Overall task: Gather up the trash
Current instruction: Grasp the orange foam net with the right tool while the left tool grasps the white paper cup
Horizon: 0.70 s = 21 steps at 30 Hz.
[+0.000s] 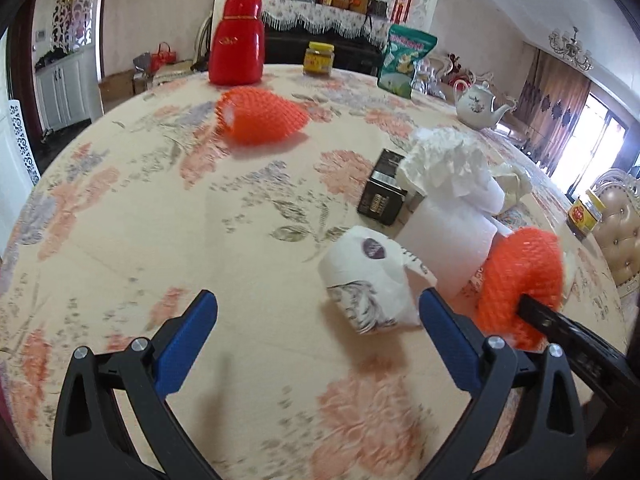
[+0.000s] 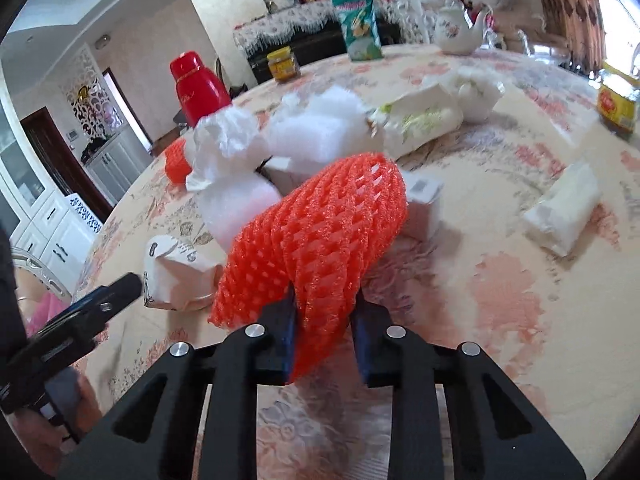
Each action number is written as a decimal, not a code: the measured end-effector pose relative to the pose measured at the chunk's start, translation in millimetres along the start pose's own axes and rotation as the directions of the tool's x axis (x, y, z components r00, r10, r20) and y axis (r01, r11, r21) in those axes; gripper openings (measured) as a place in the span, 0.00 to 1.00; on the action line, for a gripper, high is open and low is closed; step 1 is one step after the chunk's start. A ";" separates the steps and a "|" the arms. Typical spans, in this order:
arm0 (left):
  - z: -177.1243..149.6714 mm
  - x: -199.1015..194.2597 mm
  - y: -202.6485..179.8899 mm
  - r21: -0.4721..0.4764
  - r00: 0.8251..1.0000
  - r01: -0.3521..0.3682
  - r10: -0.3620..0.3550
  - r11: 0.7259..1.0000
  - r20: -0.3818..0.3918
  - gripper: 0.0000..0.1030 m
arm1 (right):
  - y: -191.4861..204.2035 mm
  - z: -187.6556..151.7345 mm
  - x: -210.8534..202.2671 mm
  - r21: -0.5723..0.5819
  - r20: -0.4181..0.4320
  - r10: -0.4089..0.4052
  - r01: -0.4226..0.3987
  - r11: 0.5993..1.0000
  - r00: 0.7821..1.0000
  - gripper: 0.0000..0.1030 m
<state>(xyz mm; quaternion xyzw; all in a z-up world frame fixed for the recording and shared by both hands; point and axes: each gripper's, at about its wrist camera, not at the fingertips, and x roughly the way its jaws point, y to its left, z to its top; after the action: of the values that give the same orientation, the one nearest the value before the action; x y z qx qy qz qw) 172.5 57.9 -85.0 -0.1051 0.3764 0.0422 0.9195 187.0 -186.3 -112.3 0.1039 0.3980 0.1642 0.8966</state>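
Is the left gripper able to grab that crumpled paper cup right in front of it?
Probably yes: the left gripper is open, and the crumpled paper cup lies just beyond its fingertips with nothing between.

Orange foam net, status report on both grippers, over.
Right gripper shut on orange net. Left gripper open, empty, beside crumpled cup. Second net far across table. Nothing blocking.

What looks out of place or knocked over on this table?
A small white carton lies crumpled on its side beside a foam roll. An orange foam net lies loose near the red flask.
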 end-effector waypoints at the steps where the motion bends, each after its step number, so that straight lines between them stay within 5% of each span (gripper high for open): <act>1: 0.9 5.3 -4.4 0.001 1.000 0.004 -0.004 1.000 -0.008 0.89 | -4.1 0.8 -5.2 0.008 0.013 0.000 0.000 1.000 1.000 0.24; 4: 3.0 21.5 -14.3 -0.005 0.999 0.013 -0.013 1.000 -0.042 0.72 | -11.8 2.9 -16.5 0.022 0.039 0.003 -0.004 1.000 0.999 0.24; 6: 1.8 30.7 -19.9 -0.009 0.997 0.025 -0.025 1.000 -0.066 0.46 | -16.0 3.0 -22.7 0.021 0.056 -0.003 0.002 1.000 0.998 0.24; 8: -0.3 35.3 -23.5 -0.006 0.995 0.029 -0.029 1.000 -0.092 0.35 | -19.2 1.7 -26.9 0.023 0.062 -0.007 0.005 1.000 0.998 0.24; 21: -35.8 -31.2 -19.9 0.068 0.999 -0.025 0.022 0.997 0.049 0.35 | 1.6 -17.9 -52.5 -0.068 0.087 0.003 0.003 0.998 0.996 0.24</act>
<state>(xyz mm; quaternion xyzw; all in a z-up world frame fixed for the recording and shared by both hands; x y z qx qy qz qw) 128.9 30.4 -84.7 -0.0680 0.3566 0.0427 0.9308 140.3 -203.6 -87.9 0.0804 0.3524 0.1732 0.9162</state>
